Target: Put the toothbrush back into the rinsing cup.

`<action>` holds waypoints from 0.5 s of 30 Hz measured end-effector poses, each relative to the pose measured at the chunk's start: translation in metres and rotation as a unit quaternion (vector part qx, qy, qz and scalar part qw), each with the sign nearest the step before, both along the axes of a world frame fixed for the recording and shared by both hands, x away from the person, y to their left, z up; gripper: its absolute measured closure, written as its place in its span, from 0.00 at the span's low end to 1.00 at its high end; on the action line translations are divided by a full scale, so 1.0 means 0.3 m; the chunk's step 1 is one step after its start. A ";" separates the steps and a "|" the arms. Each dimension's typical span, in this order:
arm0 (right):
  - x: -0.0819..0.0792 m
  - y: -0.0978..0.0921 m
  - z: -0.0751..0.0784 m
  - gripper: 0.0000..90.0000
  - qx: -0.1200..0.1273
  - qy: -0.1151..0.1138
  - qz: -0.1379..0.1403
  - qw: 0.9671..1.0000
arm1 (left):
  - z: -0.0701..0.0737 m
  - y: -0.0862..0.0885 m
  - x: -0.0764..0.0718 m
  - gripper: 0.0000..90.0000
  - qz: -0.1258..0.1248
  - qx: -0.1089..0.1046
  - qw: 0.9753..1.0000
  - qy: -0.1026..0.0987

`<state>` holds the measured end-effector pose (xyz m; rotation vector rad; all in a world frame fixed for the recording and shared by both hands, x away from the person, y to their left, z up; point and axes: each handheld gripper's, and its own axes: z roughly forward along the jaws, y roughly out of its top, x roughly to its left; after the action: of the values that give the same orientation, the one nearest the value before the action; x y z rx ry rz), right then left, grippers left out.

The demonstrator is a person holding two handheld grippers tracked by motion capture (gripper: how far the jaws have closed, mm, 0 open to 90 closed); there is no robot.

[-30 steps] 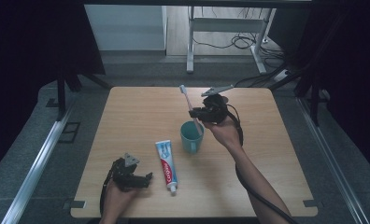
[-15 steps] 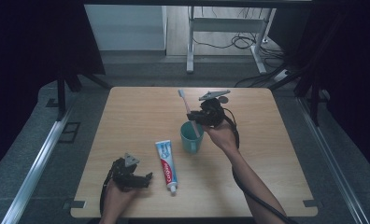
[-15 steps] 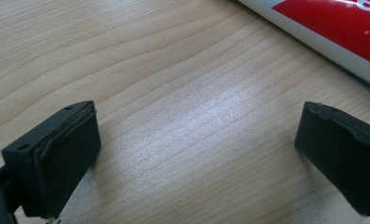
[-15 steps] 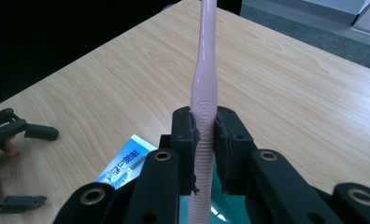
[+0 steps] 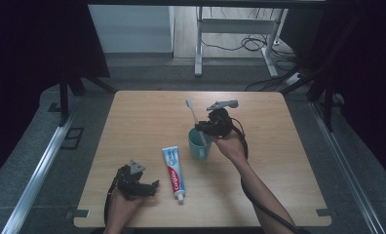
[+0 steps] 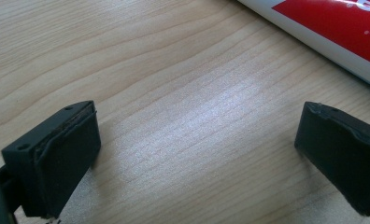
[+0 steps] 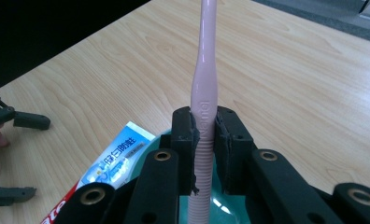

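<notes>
toothbrush (image 7: pixel 205 93) clamped upright in right tool (image 7: pixel 204 140) over teal cup (image 5: pixel 199 145); left tool (image 6: pixel 197 154) gapes near toothpaste (image 5: pixel 174 172).

Wooden table (image 5: pixel 147 117), toothpaste tube (image 5: pixel 174 172), teal cup (image 5: pixel 199 146)

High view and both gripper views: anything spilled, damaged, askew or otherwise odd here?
Nothing stands out. The right gripper is shut on the pink toothbrush, its handle end over the teal cup. The toothpaste tube lies flat on the table, and the left gripper is open beside it.
</notes>
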<state>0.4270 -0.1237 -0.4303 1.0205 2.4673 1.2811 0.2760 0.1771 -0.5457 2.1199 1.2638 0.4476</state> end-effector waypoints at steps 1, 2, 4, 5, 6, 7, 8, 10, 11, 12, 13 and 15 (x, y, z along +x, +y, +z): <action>0.000 0.001 -0.012 0.87 -0.001 0.003 0.000 1.000 | 0.000 0.000 0.000 0.00 0.000 0.000 1.000 0.000; 0.001 0.000 -0.017 0.87 -0.002 0.003 0.000 1.000 | 0.000 0.000 0.000 0.00 0.000 0.000 1.000 0.000; 0.001 0.001 -0.028 0.87 -0.002 0.007 0.000 1.000 | 0.000 0.000 0.000 0.00 -0.001 0.000 1.000 0.000; 0.001 0.001 -0.034 0.87 -0.002 0.010 0.000 1.000 | 0.000 0.000 0.000 0.00 0.000 0.000 1.000 0.000; 0.001 0.001 -0.039 0.87 -0.003 0.011 0.000 1.000 | 0.000 0.000 0.000 0.00 0.000 0.000 1.000 0.000; 0.001 0.001 -0.039 0.87 -0.003 0.011 0.000 1.000 | 0.000 0.000 0.000 0.00 -0.001 0.000 1.000 0.001; 0.002 0.001 -0.050 0.87 -0.002 0.013 -0.001 1.000 | 0.000 0.000 0.000 0.00 0.000 0.000 1.000 -0.001; 0.002 0.002 -0.058 0.87 -0.002 0.015 -0.001 1.000 | 0.000 0.000 0.000 0.00 -0.001 -0.001 1.000 0.001; 0.002 0.003 -0.062 0.87 -0.002 0.018 -0.001 1.000 | 0.000 0.000 0.000 0.00 -0.001 -0.001 1.000 0.000; 0.002 0.003 -0.067 0.87 -0.003 0.018 -0.001 1.000 | 0.000 0.000 0.000 0.00 -0.001 0.000 1.000 0.001; 0.003 0.004 -0.071 0.87 -0.003 0.018 0.000 1.000 | 0.000 0.000 0.000 0.00 0.000 0.000 1.000 0.000; 0.003 0.006 -0.079 0.87 -0.004 0.023 -0.001 1.000 | 0.000 0.000 0.000 0.00 0.000 0.000 1.000 0.000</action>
<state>0.4279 -0.1219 -0.4541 1.0616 2.5025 1.2610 0.2760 0.1771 -0.5457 2.1202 1.2639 0.4472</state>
